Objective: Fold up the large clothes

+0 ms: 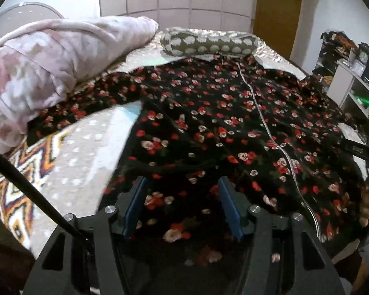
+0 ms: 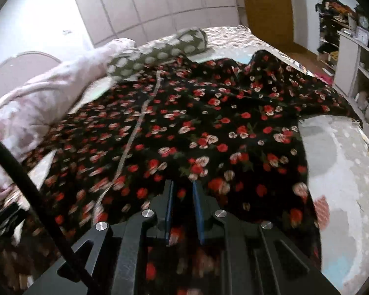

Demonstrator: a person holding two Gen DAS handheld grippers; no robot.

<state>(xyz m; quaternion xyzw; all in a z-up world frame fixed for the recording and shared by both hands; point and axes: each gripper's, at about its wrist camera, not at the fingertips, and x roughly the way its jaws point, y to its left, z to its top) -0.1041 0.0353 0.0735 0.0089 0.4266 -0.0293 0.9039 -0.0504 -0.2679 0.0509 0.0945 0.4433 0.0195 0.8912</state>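
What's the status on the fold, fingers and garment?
Left gripper open over the cloth. Right gripper narrow, grip unclear. Black rose-print garment spread on bed. Pink quilted blanket bunched at its left edge.

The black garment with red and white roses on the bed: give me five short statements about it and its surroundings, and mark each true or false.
1. The black rose-print garment lies spread over the bed. True.
2. A light zipper line runs along the garment. True.
3. A plain blue pillow lies at the head of the bed. False: the long pillow there is grey-green with pale dots.
4. A bundled pale pink quilt lies beside the garment. True.
5. The left gripper has its blue-padded fingers pressed together. False: they stand apart above the fabric, pinching nothing.
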